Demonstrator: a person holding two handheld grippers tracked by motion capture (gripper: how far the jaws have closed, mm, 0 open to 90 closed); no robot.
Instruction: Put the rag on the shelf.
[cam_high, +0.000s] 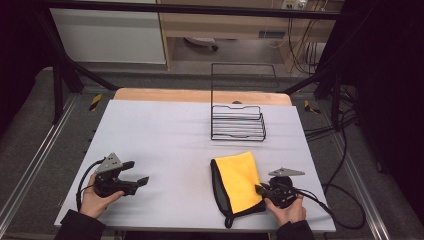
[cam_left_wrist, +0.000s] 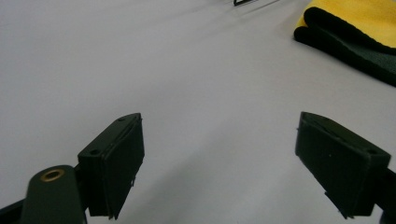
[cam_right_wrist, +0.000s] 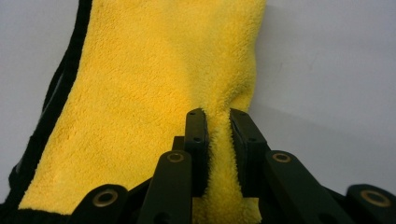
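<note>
The left gripper (cam_high: 141, 172) rested open on the table (cam_high: 165, 135), well apart from the yellow cloth (cam_high: 239, 181) to its right. The cloth's long axis ran away from the person — the right gripper (cam_high: 260, 188) was clamped on its near right edge.

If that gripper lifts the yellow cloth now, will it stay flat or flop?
Probably flop: the cloth bunches into a soft ridge between the right gripper jaws. It looks fluffy, so likely light. Held at one edge, the rest would likely hang down.
</note>
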